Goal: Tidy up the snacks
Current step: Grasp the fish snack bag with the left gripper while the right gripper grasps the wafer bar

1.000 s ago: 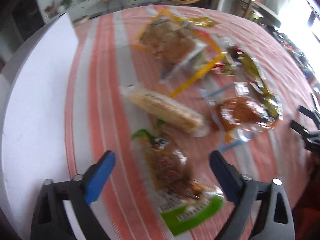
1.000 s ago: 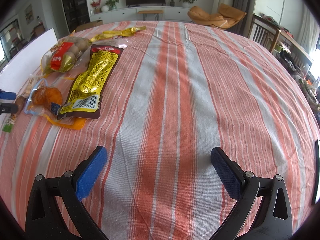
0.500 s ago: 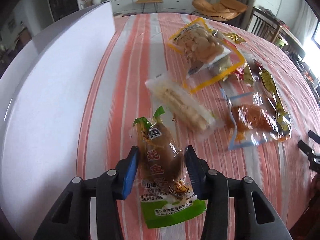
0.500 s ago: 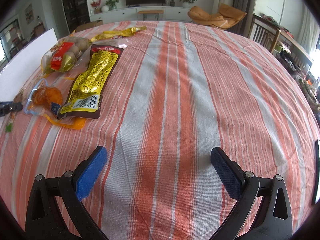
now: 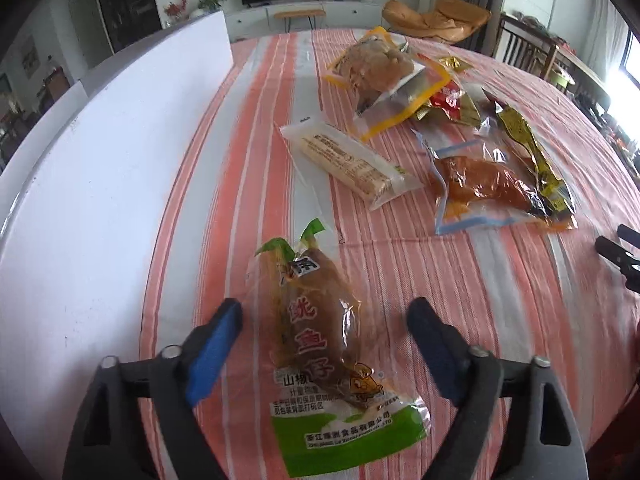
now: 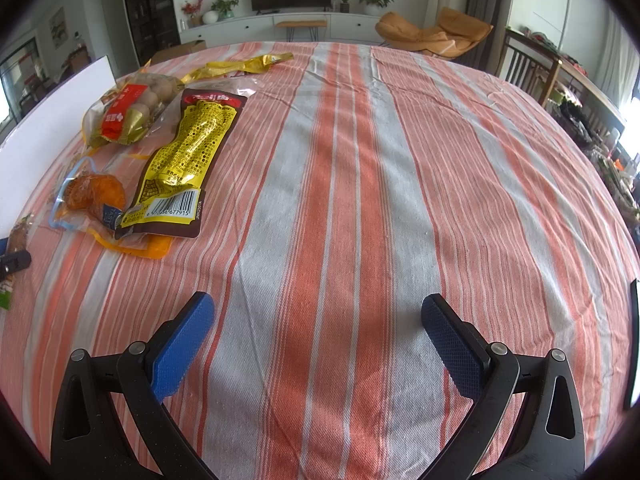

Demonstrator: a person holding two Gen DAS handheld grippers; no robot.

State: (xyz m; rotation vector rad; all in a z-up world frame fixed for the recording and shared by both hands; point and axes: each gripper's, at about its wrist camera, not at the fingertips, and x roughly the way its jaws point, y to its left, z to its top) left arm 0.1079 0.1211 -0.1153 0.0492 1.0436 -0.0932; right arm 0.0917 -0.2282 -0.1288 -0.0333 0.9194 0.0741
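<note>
My left gripper point(image 5: 324, 320) is open, its blue pads on either side of a green-and-brown squid snack pack point(image 5: 320, 344) that lies on the striped tablecloth point(image 5: 440, 280). Beyond it lie a pale stick-shaped pack point(image 5: 352, 164), an orange meat pack point(image 5: 488, 184), a yellow-edged bag of round snacks point(image 5: 380, 76) and a yellow-brown pack point(image 5: 532, 152). My right gripper point(image 6: 316, 320) is open and empty over bare cloth point(image 6: 340, 200). The yellow pack point(image 6: 188, 152), orange pack point(image 6: 92, 196) and round-snack bag point(image 6: 128, 116) lie to its far left.
A large white board or box point(image 5: 92, 184) runs along the table's left side, also in the right wrist view point(image 6: 52, 104). The right gripper's tips show at the left view's right edge point(image 5: 620, 256). Chairs and a TV cabinet stand beyond the table.
My left gripper was shut on the squid pack half a second ago and has now opened; the pack lies on the cloth between the pads. The right gripper has not moved.
</note>
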